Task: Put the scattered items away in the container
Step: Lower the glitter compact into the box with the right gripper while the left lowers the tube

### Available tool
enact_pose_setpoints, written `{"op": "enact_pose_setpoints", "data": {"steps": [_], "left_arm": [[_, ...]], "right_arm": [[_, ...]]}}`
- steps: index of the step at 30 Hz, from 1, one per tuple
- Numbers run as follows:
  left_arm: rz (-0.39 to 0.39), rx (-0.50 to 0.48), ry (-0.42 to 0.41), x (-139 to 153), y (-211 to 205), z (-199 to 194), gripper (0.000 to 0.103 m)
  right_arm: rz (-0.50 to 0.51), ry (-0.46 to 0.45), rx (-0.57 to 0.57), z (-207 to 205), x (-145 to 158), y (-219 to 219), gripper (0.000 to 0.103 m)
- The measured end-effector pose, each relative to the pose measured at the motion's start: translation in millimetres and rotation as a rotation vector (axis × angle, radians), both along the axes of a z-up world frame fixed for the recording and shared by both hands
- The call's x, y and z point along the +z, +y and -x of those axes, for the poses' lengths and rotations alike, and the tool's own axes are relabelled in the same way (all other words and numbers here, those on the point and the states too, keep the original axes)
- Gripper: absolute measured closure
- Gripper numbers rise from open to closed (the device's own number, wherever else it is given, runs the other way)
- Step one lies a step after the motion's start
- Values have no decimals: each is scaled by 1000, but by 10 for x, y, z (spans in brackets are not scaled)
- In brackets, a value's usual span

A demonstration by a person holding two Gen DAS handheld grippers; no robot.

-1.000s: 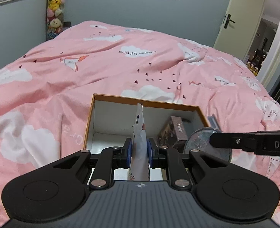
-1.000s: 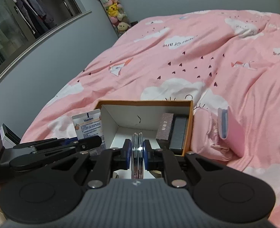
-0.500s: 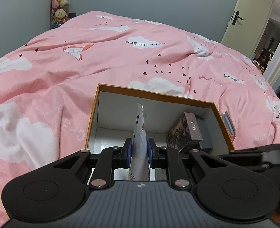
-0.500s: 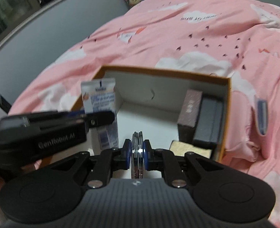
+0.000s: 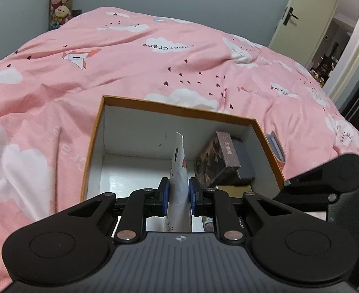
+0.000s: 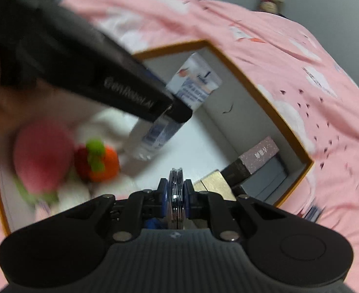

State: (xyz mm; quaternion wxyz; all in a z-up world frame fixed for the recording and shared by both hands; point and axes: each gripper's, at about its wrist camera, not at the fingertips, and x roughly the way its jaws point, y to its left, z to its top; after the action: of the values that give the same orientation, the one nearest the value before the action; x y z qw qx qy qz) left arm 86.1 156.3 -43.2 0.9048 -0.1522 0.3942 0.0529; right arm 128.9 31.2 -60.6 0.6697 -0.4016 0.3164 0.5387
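Note:
An orange-rimmed cardboard box point(image 5: 174, 111) with white inside walls sits on the pink bed. My left gripper point(image 5: 178, 195) is shut on a white lotion tube point(image 5: 178, 171), held upright over the box's near part. In the right wrist view the same tube point(image 6: 191, 85) shows beside the left gripper's black fingers point(image 6: 140, 97). My right gripper point(image 6: 176, 197) is shut on a thin round silver disc point(image 6: 176, 188), edge-on, over the box point(image 6: 240, 73). Inside lie a dark patterned carton point(image 5: 218, 161), a grey case point(image 6: 264, 183), a gold box point(image 6: 213, 184) and plush fruit toys point(image 6: 96, 161).
The pink cloud-print bedspread point(image 5: 130, 61) surrounds the box. A small blue-grey item point(image 5: 275, 146) lies on the bed just right of the box. Stuffed toys point(image 5: 61, 2) hang by the far wall, and a door point(image 5: 301, 17) stands open at the back right.
My right gripper has rolled strongly and dropped over the box with the disc, so the box now looks tilted. The left gripper with the tube has barely moved.

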Motion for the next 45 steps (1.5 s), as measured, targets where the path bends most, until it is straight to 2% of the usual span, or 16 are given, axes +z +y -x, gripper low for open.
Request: {"op": "enact_pose_setpoints", "data": {"steps": [4,8,17,24,28,31,45], "left_arm": [[2,-11,9,-20,-32,1,84],[3,-25,14,-33,-56,6,84],[68,-55,46,-132,-90,-2,84],[54,-51,60,-180,-122,-39,84],[25,-47,86,-223,-117,-142,84],[34,-61,120,-308,-141,-218,84],[-5,-57,128,-383,-248,-246,83]], "right_arm": [[86,-61,90,37,-101,-39,89],[108,-77,91,37,-137,-75,88],[160,-245,82,94,-105,-178,86],[122,-232,43,97,-33,-243,86],[66,-182,-2,147,24,-226,86],[37,-165,-46,136,14,-256,86],[-110,-65,-270,78,18,-335,86]]}}
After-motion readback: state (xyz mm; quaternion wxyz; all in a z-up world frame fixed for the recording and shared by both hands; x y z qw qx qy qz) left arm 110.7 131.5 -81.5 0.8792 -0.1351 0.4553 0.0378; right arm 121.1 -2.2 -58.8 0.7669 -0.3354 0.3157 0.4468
